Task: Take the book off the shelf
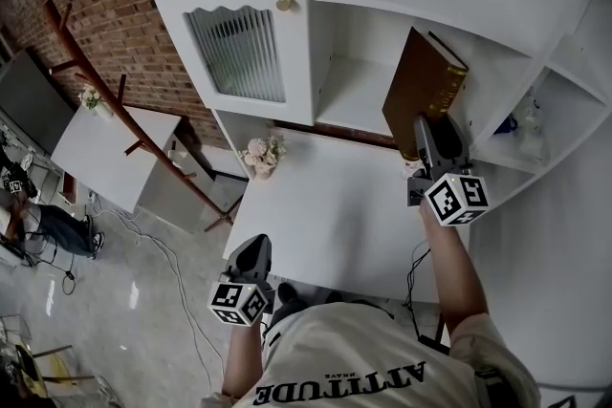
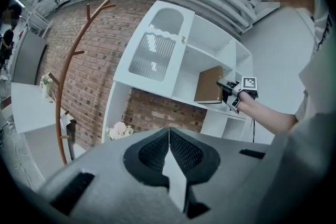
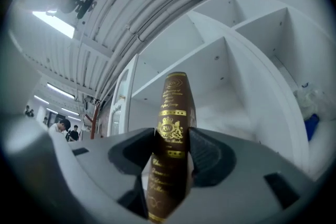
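A brown book [image 1: 421, 96] with gold lettering stands tilted in a compartment of the white shelf unit [image 1: 356, 100], leaning left. My right gripper [image 1: 432, 137] has reached up to its lower edge. In the right gripper view the book's spine [image 3: 173, 123] runs upright between the two pads, which press on both its sides, so my right gripper [image 3: 172, 153] is shut on it. My left gripper [image 1: 255, 248] hangs low by the desk's front edge, away from the shelf. Its jaws [image 2: 169, 147] are shut with nothing between them. The left gripper view also shows the book [image 2: 209, 86] from afar.
A white desk top [image 1: 325, 205] lies under the shelf, with a small bunch of flowers [image 1: 263, 153] at its back left. Blue and clear items [image 1: 516, 121] sit in the compartment to the right. A wooden coat stand [image 1: 100, 86] and a side table [image 1: 105, 153] are at the left.
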`<act>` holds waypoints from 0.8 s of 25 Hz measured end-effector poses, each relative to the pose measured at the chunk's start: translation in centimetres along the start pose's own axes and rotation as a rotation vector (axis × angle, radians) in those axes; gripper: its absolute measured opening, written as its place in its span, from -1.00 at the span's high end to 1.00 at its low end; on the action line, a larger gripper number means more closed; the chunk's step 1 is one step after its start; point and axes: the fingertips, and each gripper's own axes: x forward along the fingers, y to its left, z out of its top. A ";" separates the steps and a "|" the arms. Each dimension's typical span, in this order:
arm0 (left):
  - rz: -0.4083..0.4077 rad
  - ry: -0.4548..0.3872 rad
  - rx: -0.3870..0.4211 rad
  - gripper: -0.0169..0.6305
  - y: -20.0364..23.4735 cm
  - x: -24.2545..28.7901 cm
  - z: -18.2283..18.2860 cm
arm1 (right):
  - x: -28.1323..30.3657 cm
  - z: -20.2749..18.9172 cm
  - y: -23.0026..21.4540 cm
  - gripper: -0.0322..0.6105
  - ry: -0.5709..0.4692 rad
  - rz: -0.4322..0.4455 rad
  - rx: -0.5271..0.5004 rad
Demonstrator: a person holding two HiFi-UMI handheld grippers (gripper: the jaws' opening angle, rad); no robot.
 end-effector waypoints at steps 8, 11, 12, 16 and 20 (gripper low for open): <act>-0.016 0.009 0.015 0.87 -2.6 -0.1 -1.0 | -2.2 1.4 -0.2 0.24 -0.018 0.035 -0.099; -0.025 0.014 0.020 0.87 -3.4 -0.2 -1.2 | -2.8 1.9 -0.4 0.24 -0.031 0.036 -0.121; -0.029 0.016 0.021 0.87 -3.6 -0.3 -1.3 | -3.0 2.1 -0.5 0.24 -0.036 0.034 -0.123; -0.041 0.018 0.028 0.87 -3.9 -0.6 -1.2 | -4.3 2.8 -0.4 0.24 -0.050 0.022 -0.143; -0.052 0.016 0.037 0.87 -3.4 -0.8 -0.9 | -6.0 3.3 -0.6 0.24 -0.054 0.001 -0.161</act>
